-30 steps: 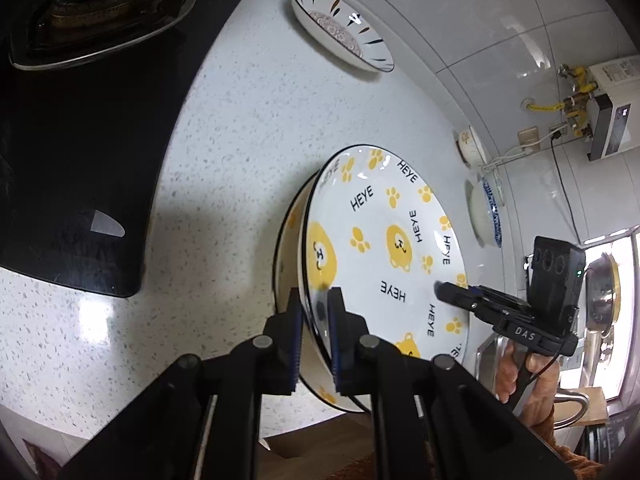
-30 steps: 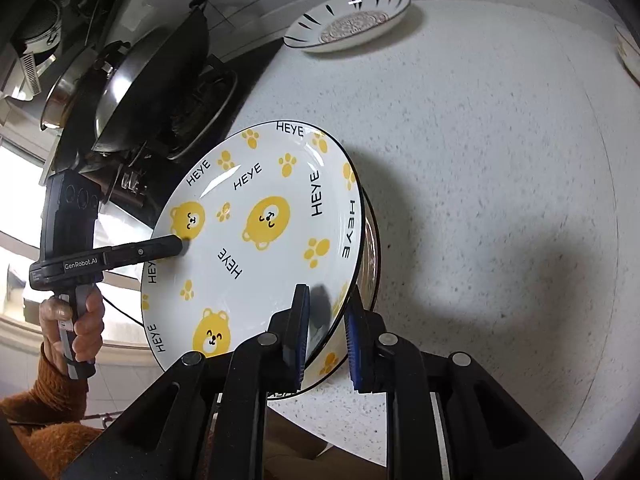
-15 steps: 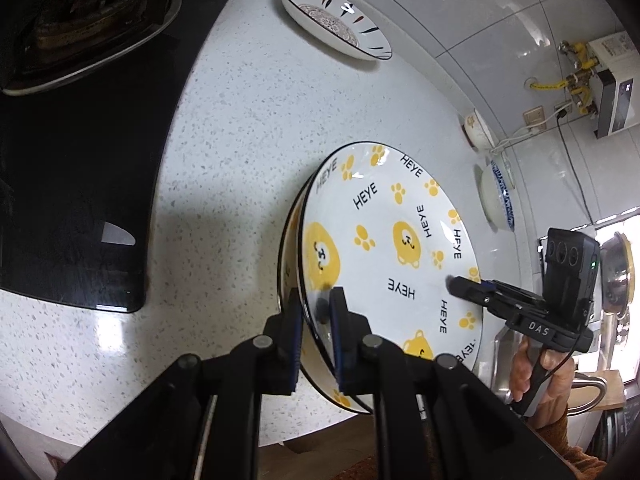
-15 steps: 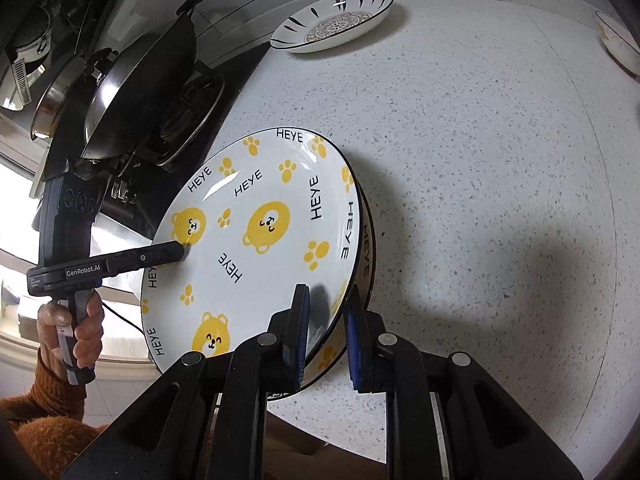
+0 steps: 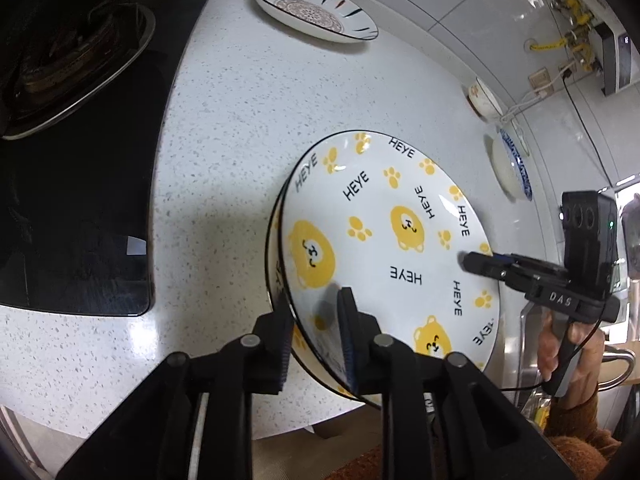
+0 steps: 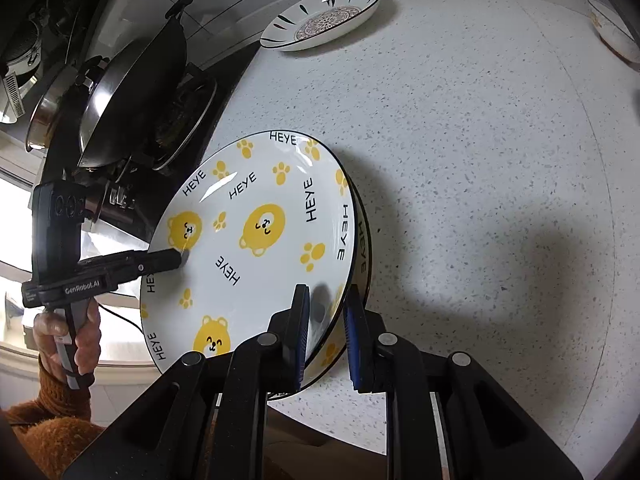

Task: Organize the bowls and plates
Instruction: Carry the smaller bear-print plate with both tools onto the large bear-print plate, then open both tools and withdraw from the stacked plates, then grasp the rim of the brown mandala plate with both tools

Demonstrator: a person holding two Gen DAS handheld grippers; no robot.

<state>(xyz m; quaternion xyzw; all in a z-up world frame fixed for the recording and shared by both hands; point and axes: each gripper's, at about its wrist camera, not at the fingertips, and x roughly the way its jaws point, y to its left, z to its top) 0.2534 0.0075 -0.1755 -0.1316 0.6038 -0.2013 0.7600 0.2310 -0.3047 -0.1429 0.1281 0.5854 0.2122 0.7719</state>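
A white plate with yellow bears and "HEYE" lettering [image 5: 384, 240] [image 6: 256, 240] lies on a matching plate whose rim [image 5: 274, 256] [image 6: 362, 248] shows beneath it, near the counter's front edge. My left gripper [image 5: 316, 332] has its jaws opening, with the top plate's rim between them and a visible gap beside it. In the right wrist view its finger [image 6: 160, 262] reaches over the plate's left side. My right gripper [image 6: 328, 328] is shut on the opposite rim, and its finger [image 5: 480, 262] lies on the plate's right side.
A striped plate [image 5: 314, 12] [image 6: 320, 20] sits at the back of the speckled counter [image 5: 240, 120]. A small bowl [image 5: 484, 100] and a blue-rimmed plate [image 5: 512, 168] stand at the right. A black hob [image 5: 80, 180] with a wok [image 6: 132, 92] is on the left.
My left gripper's jaws have spread apart around the plate rim and the left hand has shifted a little. The right gripper keeps its hold and has stayed put.
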